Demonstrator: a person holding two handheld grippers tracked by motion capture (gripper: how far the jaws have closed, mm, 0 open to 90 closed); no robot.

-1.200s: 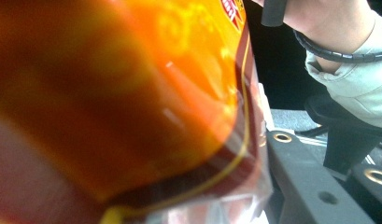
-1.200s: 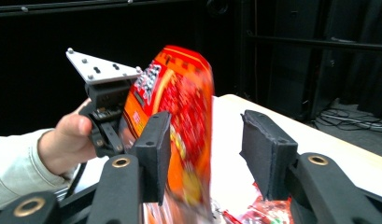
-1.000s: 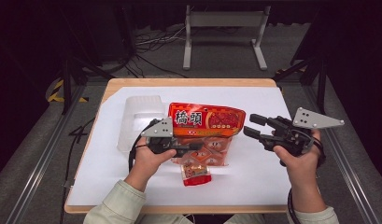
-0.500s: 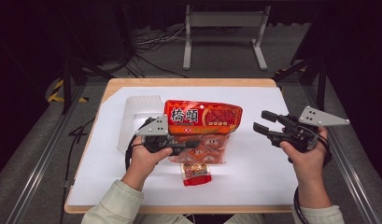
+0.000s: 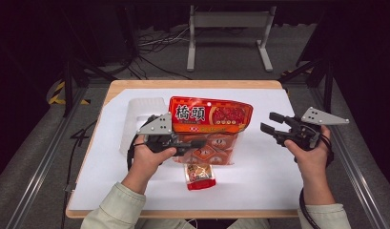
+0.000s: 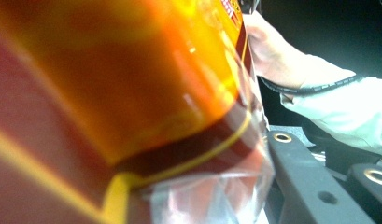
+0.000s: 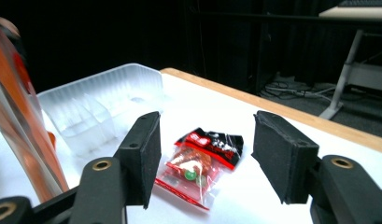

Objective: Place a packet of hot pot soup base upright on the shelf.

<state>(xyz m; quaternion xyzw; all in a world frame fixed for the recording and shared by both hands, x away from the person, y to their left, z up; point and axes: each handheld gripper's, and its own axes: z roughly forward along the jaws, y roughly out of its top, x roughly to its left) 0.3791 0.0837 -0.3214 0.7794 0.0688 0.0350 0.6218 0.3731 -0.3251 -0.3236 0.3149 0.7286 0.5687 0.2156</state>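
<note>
A large red-orange snack bag (image 5: 210,116) with several small packets in its clear lower part is held up over the white table top (image 5: 259,176). My left gripper (image 5: 196,142) is shut on its lower left part. In the left gripper view the bag (image 6: 123,93) is blurred and very close, with one black jaw to its right. My right gripper (image 5: 269,121) stands open to the right of the bag, apart from it. Its jaws have just been opening, with nothing between them. Beyond them lies a small red packet (image 7: 200,163) on the table, also (image 5: 200,175).
A clear plastic tray (image 5: 138,117) sits at the back left of the table, also (image 7: 100,107). The wooden table edge (image 5: 192,85) runs along the far side. Past it are a dark floor, cables and a metal stand (image 5: 228,28).
My right gripper has moved right and a little down, away from the bag's right edge, and its jaws stand wider. The bag has swung slightly left in the left gripper.
</note>
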